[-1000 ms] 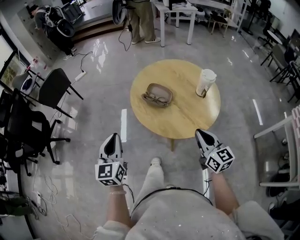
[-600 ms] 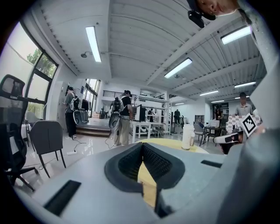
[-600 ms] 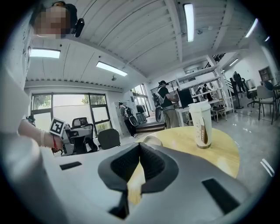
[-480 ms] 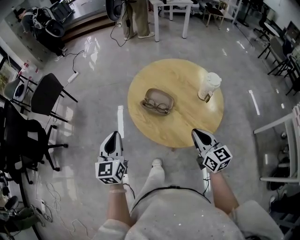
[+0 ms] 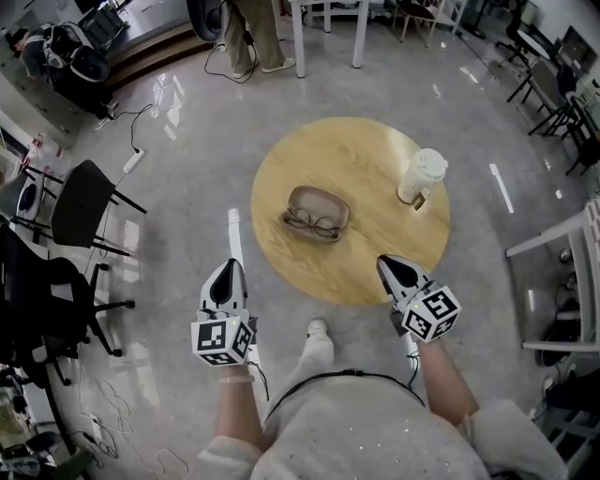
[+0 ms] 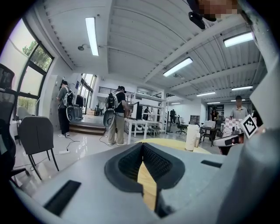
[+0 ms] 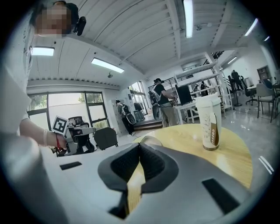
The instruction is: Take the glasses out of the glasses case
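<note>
An open tan glasses case (image 5: 315, 212) lies near the middle of the round wooden table (image 5: 356, 150), and dark-framed glasses (image 5: 310, 223) rest inside it. My left gripper (image 5: 226, 270) is shut and empty, held over the floor to the left of the table's near edge. My right gripper (image 5: 383, 262) is also shut and empty, its tip just over the table's near right edge. In the right gripper view the case (image 7: 150, 140) peeks out just beyond the closed jaws. Both grippers are well short of the case.
A white paper coffee cup (image 5: 420, 175) stands on the table's right side. Black chairs (image 5: 82, 203) stand on the left, with a white rack (image 5: 562, 246) on the right. A person (image 5: 246, 28) stands by white desks at the back. My own leg and shoe (image 5: 315, 330) are below the table's edge.
Both grippers have come forward toward the table, which now sits nearer in the head view. The right gripper's tip has reached the table's near edge. The case and cup have not moved.
</note>
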Motion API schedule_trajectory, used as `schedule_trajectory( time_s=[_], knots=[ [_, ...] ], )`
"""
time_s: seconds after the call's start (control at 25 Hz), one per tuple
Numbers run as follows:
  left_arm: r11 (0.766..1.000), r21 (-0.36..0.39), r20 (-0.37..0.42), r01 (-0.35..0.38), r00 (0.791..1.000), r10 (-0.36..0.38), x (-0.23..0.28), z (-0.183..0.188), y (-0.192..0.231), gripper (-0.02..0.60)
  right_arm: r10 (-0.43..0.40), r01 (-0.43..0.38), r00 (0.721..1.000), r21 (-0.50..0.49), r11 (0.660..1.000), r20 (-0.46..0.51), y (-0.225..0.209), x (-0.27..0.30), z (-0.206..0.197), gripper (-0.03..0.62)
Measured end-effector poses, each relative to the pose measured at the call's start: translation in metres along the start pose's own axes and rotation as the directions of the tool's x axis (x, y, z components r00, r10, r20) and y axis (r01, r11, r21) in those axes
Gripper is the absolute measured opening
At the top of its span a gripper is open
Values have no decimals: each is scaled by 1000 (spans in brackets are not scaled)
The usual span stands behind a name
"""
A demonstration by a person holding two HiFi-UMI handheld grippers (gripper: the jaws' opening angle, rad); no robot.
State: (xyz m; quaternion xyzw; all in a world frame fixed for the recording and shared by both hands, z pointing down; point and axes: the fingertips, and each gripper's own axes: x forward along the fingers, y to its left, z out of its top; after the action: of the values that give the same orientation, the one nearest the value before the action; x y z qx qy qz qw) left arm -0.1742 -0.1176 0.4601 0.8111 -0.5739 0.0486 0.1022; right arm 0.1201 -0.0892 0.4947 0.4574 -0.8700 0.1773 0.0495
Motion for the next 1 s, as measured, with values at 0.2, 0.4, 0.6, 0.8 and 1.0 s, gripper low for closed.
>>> schedule_trajectory(
  time_s=[0.2, 0.4, 0.6, 0.8, 1.0],
  knots=[
    [999, -16, -1, 30, 1000, -30, 20, 2, 9, 5, 0, 0, 1000, 4, 1000, -15, 5, 18, -1, 6],
    [998, -20, -1, 52, 999, -52, 34, 4, 20, 5, -3, 3, 1000, 2, 1000, -19, 8, 37, 2, 6],
    [998, -32, -3, 61, 998, -61, 42, 1, 28, 5, 8, -7, 1000, 15, 1000, -8, 11, 52, 9, 6],
    [998, -42, -19, 56, 998, -57, 42, -5, 31, 5, 32, -32, 999, -4, 999, -39, 14, 64, 8, 9],
    [998, -42, -47, 44, 998, -46, 46, -13, 29, 5, 67, -69, 993, -22, 997, -99, 11, 78, 0, 23]
  ],
)
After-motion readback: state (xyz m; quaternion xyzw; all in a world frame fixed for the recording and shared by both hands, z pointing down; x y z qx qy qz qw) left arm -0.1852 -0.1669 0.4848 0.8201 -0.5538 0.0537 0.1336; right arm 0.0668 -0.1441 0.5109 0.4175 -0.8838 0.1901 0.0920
